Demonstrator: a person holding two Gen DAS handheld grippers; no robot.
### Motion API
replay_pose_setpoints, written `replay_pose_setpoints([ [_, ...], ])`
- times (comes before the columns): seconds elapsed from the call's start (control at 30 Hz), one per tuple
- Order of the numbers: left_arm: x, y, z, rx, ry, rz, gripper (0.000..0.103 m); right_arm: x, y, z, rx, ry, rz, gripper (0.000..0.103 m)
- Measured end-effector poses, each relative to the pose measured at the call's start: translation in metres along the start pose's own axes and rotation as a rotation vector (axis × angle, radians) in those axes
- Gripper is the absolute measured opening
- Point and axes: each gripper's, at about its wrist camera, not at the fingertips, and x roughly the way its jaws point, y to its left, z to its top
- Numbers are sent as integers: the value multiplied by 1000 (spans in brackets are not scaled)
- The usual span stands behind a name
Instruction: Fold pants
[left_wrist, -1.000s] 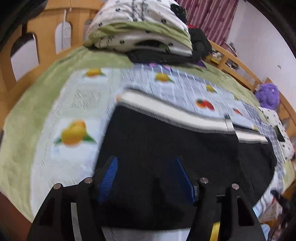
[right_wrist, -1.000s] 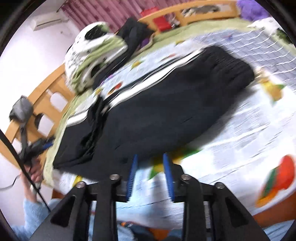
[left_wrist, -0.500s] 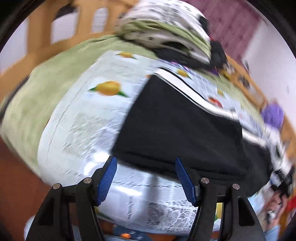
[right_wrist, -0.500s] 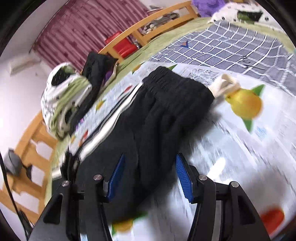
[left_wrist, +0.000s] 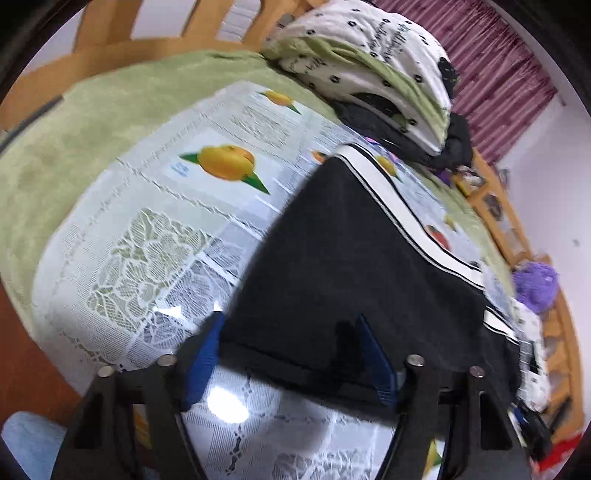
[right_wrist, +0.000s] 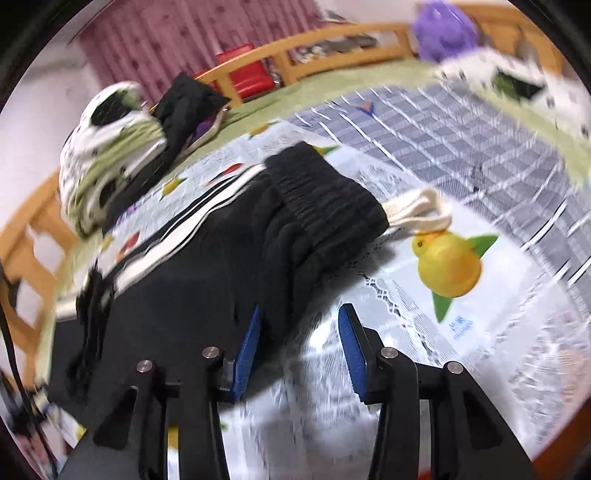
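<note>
- The black knit pants with a white side stripe (left_wrist: 354, 258) lie flat on the bed (left_wrist: 74, 155), on a white lace-patterned cloth printed with oranges (left_wrist: 155, 251); they are already folded lengthwise, one leg over the other.
- The left tongs (left_wrist: 291, 354) hang over the near hem corner, jaws apart and just closing in, with the cloth's edge between the blue pads (left_wrist: 201, 358) but no squeeze on it that I can see.
- The right tongs (right_wrist: 299, 339) stand agape at the near edge below the ribbed waistband (right_wrist: 325, 192), the jaws having narrowed a touch. The left pad is against the black fabric while the right one sits over bare lace, so nothing is gripped.
- The step in hand looks like taking hold of both ends for the crosswise fold. To do it well, slide each lower pad under every layer at the edge and pinch all the layers together, otherwise the top leg alone would lift and skew.
- Lift both ends evenly and keep the stripe edge straight.
- The long axis runs across the bed between the two tongs: the waistband, with its cream drawstring (right_wrist: 417, 214) poking out, points to the person's right, and the leg hems to the left.
- The striped seam lies along the far side.
</note>
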Motion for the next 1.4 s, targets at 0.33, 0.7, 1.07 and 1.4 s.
replay_pose_setpoints([
  [0.33,-55,-90,11,270,-184,55,13,-14,24,-8,-72,-36,40,43],
  [0.7,-63,-241,-53,593,-126,-233,10,-10,27,-19,-55,35,119,43],
  [1.07,-21,-259,-115,638,177,-364,21,-27,34,-13,41,40,229,43],
  [1.4,-67,-165,-78,504,62,-298,54,-4,127,-30,-43,154,406,44],
])
